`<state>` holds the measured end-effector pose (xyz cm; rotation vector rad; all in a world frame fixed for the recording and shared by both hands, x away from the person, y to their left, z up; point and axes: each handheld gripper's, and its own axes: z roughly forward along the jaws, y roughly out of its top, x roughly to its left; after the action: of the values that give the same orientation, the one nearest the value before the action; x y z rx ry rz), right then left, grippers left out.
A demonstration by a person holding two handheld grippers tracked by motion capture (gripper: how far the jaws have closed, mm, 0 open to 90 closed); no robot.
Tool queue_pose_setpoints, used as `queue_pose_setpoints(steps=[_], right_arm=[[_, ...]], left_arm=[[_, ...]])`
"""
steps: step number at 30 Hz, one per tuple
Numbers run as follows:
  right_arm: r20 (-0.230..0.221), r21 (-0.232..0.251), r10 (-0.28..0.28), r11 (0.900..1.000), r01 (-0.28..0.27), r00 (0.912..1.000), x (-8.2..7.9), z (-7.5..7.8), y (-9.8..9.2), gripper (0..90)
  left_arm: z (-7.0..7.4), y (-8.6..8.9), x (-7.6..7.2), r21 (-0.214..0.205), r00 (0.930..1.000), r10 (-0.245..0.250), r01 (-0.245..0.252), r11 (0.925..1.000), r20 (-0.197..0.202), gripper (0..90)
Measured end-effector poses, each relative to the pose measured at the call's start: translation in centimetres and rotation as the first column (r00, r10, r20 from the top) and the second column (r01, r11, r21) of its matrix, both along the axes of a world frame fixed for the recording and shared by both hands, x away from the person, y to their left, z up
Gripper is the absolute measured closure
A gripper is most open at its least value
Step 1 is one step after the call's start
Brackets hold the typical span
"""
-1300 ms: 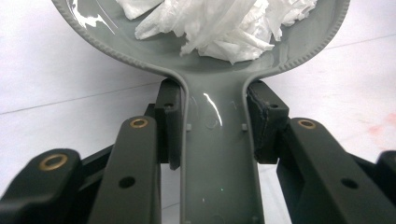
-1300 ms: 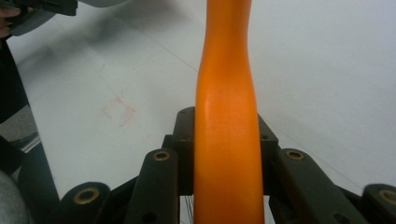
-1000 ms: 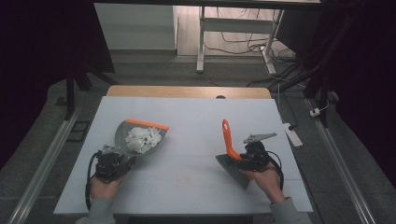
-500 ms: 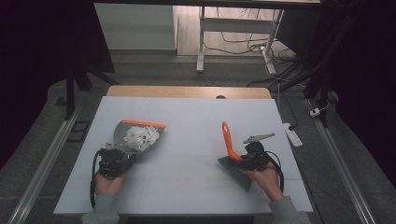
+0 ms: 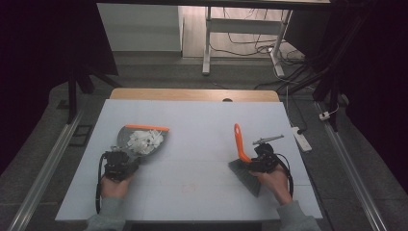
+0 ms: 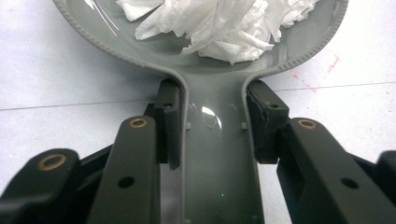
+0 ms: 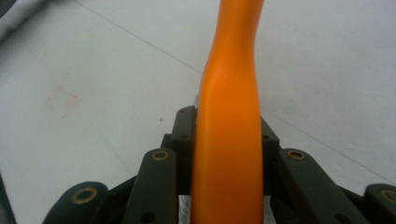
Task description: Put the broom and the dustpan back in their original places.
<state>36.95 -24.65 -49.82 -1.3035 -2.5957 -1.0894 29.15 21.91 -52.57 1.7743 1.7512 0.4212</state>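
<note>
A grey dustpan (image 5: 130, 140) with an orange front lip lies on the white table at the left, loaded with crumpled white paper scraps (image 5: 144, 141). My left gripper (image 5: 119, 164) is shut on the dustpan's grey handle (image 6: 217, 140), both pads pressed against its sides just behind the pan; the paper scraps (image 6: 224, 23) fill the bowl ahead. At the right, a brush with an orange handle (image 5: 240, 143) and grey bristles (image 5: 248, 175) is held by my right gripper (image 5: 260, 161), which is shut on the orange handle (image 7: 229, 121). The bristles touch the table.
The white table top (image 5: 197, 134) has a wooden strip along its far edge. A white power strip (image 5: 299, 136) lies beside the table's right edge. Metal rails run along the floor on both sides, and a desk frame with cables stands behind.
The dustpan with its paper has tipped down from a raised tilt to lie flat on the table. The brush has shifted slightly lower, with its bristles on the surface.
</note>
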Motion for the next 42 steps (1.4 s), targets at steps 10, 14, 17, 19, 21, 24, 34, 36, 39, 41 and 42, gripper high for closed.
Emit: queue_pose_setpoints(steps=[10,14,17,19,21,24,34,36,39,41,42], right_arm=[[-0.018,0.006,-0.01,0.9999,0.01,0.9998,0.6,-0.3,-0.4,69.3],[-0.021,0.002,-0.014,0.9999,0.014,0.9997,0.7,-0.4,-0.5,67.9],[-0.02,-0.002,-0.015,0.9999,0.015,0.9997,0.8,-0.5,-0.6,67.3],[-0.023,-0.001,-0.016,0.9999,0.016,0.9996,0.8,-0.5,-0.6,67.0],[-0.024,0.0,-0.016,0.9999,0.016,0.9996,0.9,-0.5,-0.7,66.3],[-0.019,-0.008,-0.017,0.9998,0.017,0.9997,1.0,-0.6,-0.7,64.2],[0.04,-0.087,-0.037,0.9954,0.04,0.9985,0.9,-0.5,-0.5,50.7],[0.058,-0.123,-0.046,0.9909,0.053,0.9972,0.9,-0.4,-0.5,47.0],[0.075,-0.153,-0.048,0.9864,0.059,0.996,1.0,-0.5,-0.5,43.8],[0.079,-0.174,-0.064,0.9818,0.077,0.9948,1.1,-0.5,-0.6,41.5],[0.086,-0.179,-0.071,0.9801,0.085,0.9938,1.1,-0.5,-0.6,40.5]], left_arm=[[-0.3,-0.3,0.5,0.004,0.9999,0.008,-0.008,1.0,-0.014,60.7],[-0.4,-0.5,0.6,-0.009,0.9998,0.013,-0.013,0.9999,-0.015,60.4],[-0.5,-0.6,0.6,-0.014,0.9997,0.017,-0.017,0.9998,-0.017,59.5],[-0.5,-0.8,0.6,-0.011,0.9998,0.007,-0.007,0.9999,-0.017,56.2],[-0.5,-0.9,0.6,-0.003,0.9999,0.003,-0.003,1.0,-0.015,52.5],[-0.5,-0.9,0.4,0.009,1.0,-0.004,0.004,0.9999,-0.009,43.4],[0.2,-0.8,-0.5,0.033,0.9989,-0.032,0.031,0.999,0.035,19.1],[0.5,-0.8,-0.8,0.038,0.9982,-0.037,0.036,0.9986,0.047,17.1],[1.0,-0.6,-1.3,0.045,0.9967,-0.045,0.042,0.9981,0.068,15.7],[1.3,-0.5,-1.6,0.041,0.9954,-0.058,0.055,0.9976,0.076,15.3],[1.4,-0.5,-1.7,0.042,0.9947,-0.064,0.061,0.9973,0.081,14.9]])
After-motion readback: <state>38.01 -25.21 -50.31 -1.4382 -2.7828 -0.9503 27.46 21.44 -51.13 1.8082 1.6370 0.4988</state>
